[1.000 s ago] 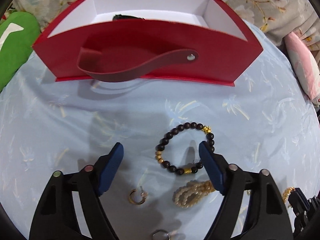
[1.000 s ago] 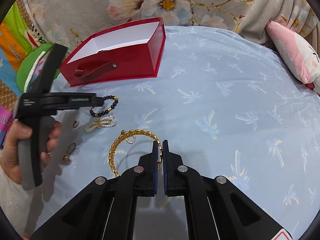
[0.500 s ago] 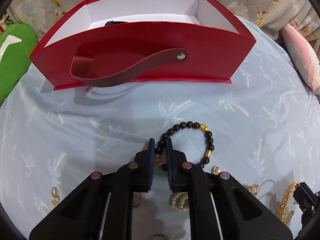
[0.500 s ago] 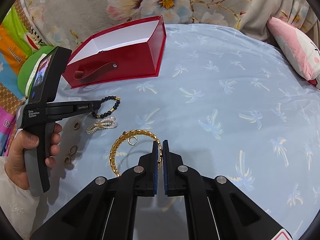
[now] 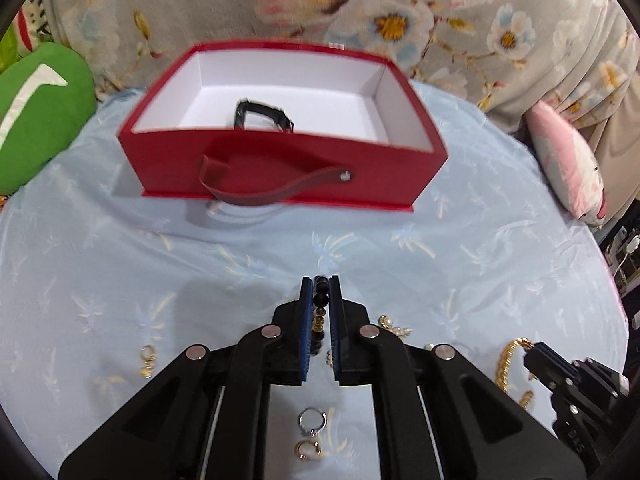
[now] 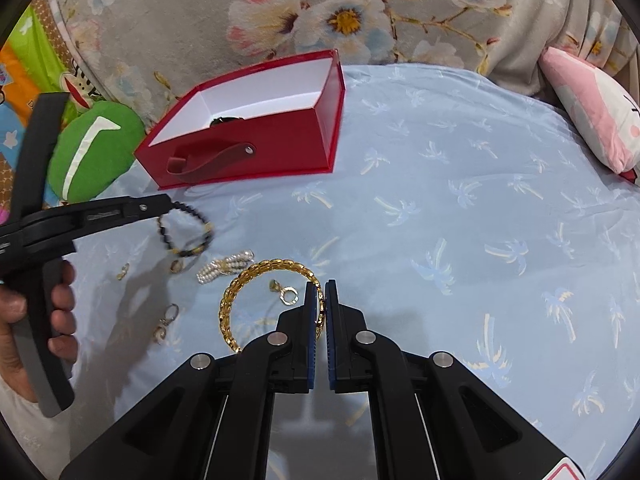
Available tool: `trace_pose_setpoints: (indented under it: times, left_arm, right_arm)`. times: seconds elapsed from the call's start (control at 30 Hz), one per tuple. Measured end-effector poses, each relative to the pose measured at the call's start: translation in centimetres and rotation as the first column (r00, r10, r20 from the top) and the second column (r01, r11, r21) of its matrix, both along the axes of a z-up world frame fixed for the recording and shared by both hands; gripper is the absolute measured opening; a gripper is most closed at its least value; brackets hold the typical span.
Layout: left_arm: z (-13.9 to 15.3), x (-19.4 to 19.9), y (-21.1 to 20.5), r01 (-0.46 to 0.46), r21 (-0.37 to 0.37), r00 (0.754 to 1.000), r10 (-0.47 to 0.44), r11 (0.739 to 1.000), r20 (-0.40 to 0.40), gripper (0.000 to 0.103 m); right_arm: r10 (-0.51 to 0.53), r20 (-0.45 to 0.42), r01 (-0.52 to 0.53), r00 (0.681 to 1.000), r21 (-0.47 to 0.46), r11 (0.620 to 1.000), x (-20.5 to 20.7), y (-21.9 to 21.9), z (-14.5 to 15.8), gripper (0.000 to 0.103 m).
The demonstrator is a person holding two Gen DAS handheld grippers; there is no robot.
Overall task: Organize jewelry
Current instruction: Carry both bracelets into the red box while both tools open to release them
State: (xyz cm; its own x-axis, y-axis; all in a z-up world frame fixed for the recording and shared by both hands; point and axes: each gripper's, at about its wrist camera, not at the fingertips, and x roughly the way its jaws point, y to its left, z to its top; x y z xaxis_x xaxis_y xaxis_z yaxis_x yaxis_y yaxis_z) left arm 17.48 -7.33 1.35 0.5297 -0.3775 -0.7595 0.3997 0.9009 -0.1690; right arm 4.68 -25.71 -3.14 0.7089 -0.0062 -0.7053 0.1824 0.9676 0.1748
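Left wrist view: the left tongs (image 5: 320, 292) are clamped on the black bead bracelet (image 5: 320, 300), whose dark and gold beads show in the narrow gap between the blue pads. From the right wrist view this bracelet (image 6: 186, 232) hangs from those tongs (image 6: 170, 202) above the pale blue palm-print sheet (image 6: 460, 208), blurred, in front of the red box (image 6: 240, 152). The box stands open, white inside, with a dark item (image 5: 262, 114) already on its floor and a strap handle (image 5: 272, 188) on its front wall. The right tongs (image 6: 319, 292) are closed on the gold chain bracelet (image 6: 240, 292), which lies on the sheet. Near it lie a pearl piece (image 6: 224, 266), a gold earring (image 6: 286, 292), and several small rings and earrings further left. A hand (image 6: 24, 320) grips the left tool's handle.
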Motion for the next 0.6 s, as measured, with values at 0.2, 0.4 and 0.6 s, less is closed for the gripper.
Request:
trace_pose_setpoints:
  times: [0.2,0.4,0.6]
  left_arm:
    - [4.7,-2.0,3.2,-0.029,-0.044,0.996,0.032,0.999,0.088,0.007]
    - [8.3,-3.5,5.6,-0.052,-0.060,0.984,0.062,0.997,0.165,0.007]
    - [12.1,-3.7,7.1,-0.071,-0.077,0.962,0.088,0.995,0.259,0.007]
  right_arm:
    - [0.029,0.043,-0.028,0.999,-0.012,1.000,0.2,1.3,1.8,0.003]
    - [0.070,0.098,-0.066,0.993,-0.043,0.997,0.6,2.8,4.2,0.003]
    - [0.097,0.173,-0.082,0.980,-0.093,0.992,1.7,3.7,7.6,0.003]
